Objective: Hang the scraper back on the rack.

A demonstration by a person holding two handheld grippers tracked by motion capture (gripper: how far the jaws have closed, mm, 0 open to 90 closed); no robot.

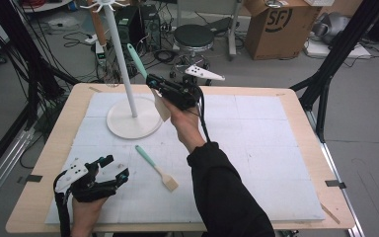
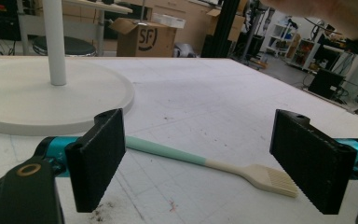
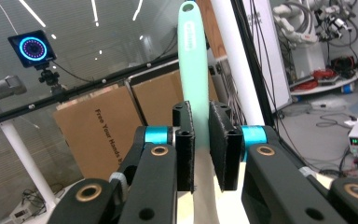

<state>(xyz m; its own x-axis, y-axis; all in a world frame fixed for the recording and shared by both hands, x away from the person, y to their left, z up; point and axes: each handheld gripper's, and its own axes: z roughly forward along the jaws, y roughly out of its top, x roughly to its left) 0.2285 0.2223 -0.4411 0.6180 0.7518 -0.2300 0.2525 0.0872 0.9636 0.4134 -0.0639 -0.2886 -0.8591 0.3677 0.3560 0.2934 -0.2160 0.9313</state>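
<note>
Right hand-held gripper (image 1: 153, 83) pinches a raised brush (image 1: 137, 60) — left hand-held gripper (image 1: 114, 173) spread, empty.

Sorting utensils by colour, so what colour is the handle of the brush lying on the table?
Mint green handle, cream bristle end; clearest in the left gripper view.

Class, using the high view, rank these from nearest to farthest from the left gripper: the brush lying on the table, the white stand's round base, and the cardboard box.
From the left gripper:
1. Brush lying on the table, just to its right on the white mat.
2. Stand's round base, farther up the table.
3. Cardboard box, on the floor beyond the table's far edge, to the right.
</note>
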